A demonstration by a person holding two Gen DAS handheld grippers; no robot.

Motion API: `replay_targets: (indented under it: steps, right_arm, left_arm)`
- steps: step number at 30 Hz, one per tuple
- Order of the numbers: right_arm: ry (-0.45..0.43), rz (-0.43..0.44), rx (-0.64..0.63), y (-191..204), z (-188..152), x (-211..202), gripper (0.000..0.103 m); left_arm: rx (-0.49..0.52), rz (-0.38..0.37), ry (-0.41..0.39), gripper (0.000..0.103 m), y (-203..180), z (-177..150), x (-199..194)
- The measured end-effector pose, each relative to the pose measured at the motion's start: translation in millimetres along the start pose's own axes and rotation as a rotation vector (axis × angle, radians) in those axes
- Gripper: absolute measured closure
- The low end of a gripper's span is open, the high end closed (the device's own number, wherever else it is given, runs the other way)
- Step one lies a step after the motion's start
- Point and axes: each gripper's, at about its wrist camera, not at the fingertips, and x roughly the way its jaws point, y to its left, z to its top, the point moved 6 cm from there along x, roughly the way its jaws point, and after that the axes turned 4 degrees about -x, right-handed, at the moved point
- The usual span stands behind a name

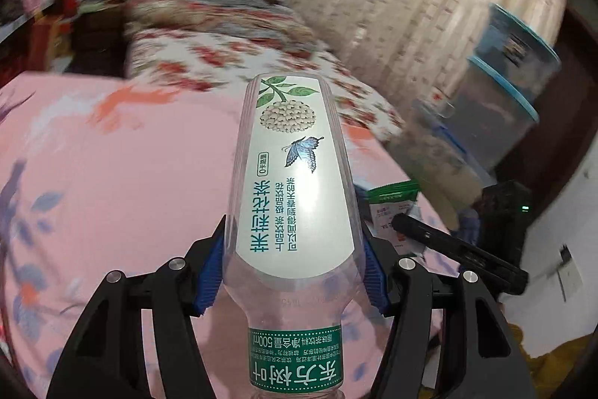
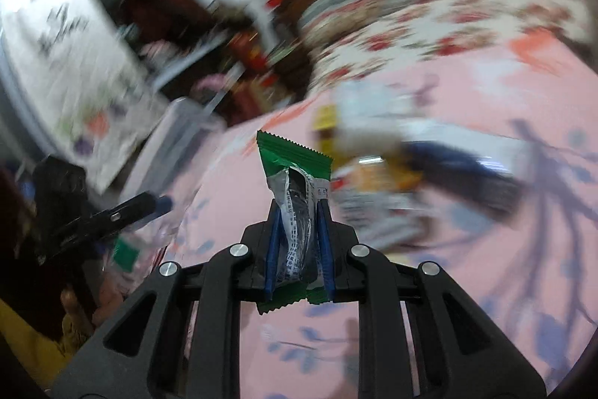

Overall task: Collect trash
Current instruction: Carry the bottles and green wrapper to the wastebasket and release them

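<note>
Left tool [image 1: 291, 249] clamps the empty bottle [image 1: 289, 174] at its shoulder, above the pink bed [image 1: 112, 174]; right tool [image 2: 299, 215] pinches a green wrapper [image 2: 295, 167] above that bed; both evidently lifted for disposal.

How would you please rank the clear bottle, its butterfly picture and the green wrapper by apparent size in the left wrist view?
1. Clear bottle, though nearness to the camera enlarges it.
2. Green wrapper, partly hidden.
3. Butterfly picture.

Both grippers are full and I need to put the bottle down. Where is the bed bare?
Bare pink sheet lies left of the bottle, up to the floral quilt. It is crowded on the right, around the green wrapper, where blurred packets lie.
</note>
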Motion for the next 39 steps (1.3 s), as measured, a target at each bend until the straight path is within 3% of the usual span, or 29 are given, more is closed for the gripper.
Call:
replay_targets:
  steps: [7, 14, 19, 24, 26, 27, 28, 34, 39]
  right_arm:
    - [-0.193, -0.181, 0.174, -115, 0, -98, 0.082]
    - [-0.341, -0.402, 0.359, -248, 5, -197, 0.082]
    - [-0.361, -0.500, 0.486, -338, 14, -228, 0.081]
    - [-0.327, -0.529, 0.540, -388, 23, -222, 0.079]
    - [-0.323, -0.514, 0.557, -400, 27, -220, 0.066]
    - [-0.329, -0.535, 0.559, -401, 29, -220, 0.037]
    - [-0.353, -0.566, 0.558, -404, 31, -222, 0.018]
    - [-0.425, -0.632, 0.491, -381, 37, -230, 0.022]
    - [-0.509, -0.630, 0.452, -352, 35, -245, 0.022]
  left_arm:
    - [0.188, -0.166, 0.158, 0.044, -123, 8, 89]
    - [0.303, -0.350, 0.413, 0.044, -261, -11, 231]
    - [0.369, -0.358, 0.560, 0.044, -346, -28, 336]
    - [0.397, -0.317, 0.674, 0.043, -389, -41, 412]
    - [0.431, -0.271, 0.703, 0.043, -402, -47, 440]
    - [0.446, -0.213, 0.706, 0.041, -406, -48, 456]
    - [0.447, -0.169, 0.692, 0.040, -407, -45, 465]
    - [0.379, -0.213, 0.586, 0.032, -407, -16, 449]
    - [0.348, -0.306, 0.485, 0.032, -388, 0, 370]
